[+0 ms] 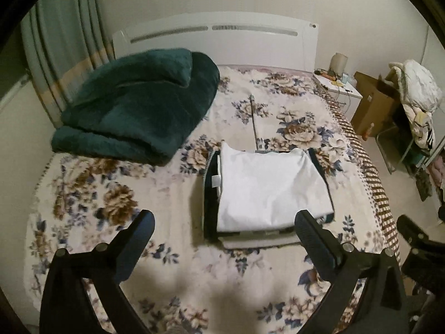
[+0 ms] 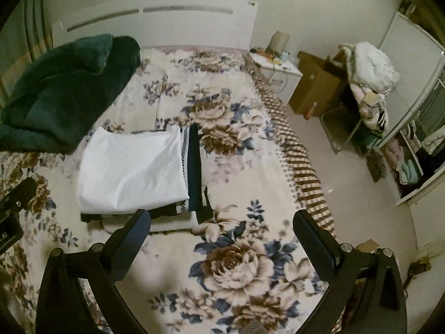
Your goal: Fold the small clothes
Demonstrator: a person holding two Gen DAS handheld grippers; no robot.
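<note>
Grippers clear of the folded stack on the bed

I see my left gripper [image 1: 225, 225] and right gripper [image 2: 222, 224] both spread wide with nothing between the jaws; the white top [image 1: 267, 186] lies flat on the stack [image 2: 194, 167], mid-bed [image 1: 116, 194], near the green blanket [image 1: 133, 103]

Folded clothes stack [image 1: 267, 189] on bed [image 1: 167, 264], right of blanket [image 1: 133, 105]

Dim, warm indoor light is washing both views, and the white folded shirt [image 1: 267, 186] is glowing as the brightest patch. Motion blur is smearing the floral bedspread [image 1: 91, 194] around it. Soft shadows are pooling on the bedspread below the shirt. Fisheye bending is curving the headboard [image 2: 155, 19] beyond it, with corners vignetting black.
</note>
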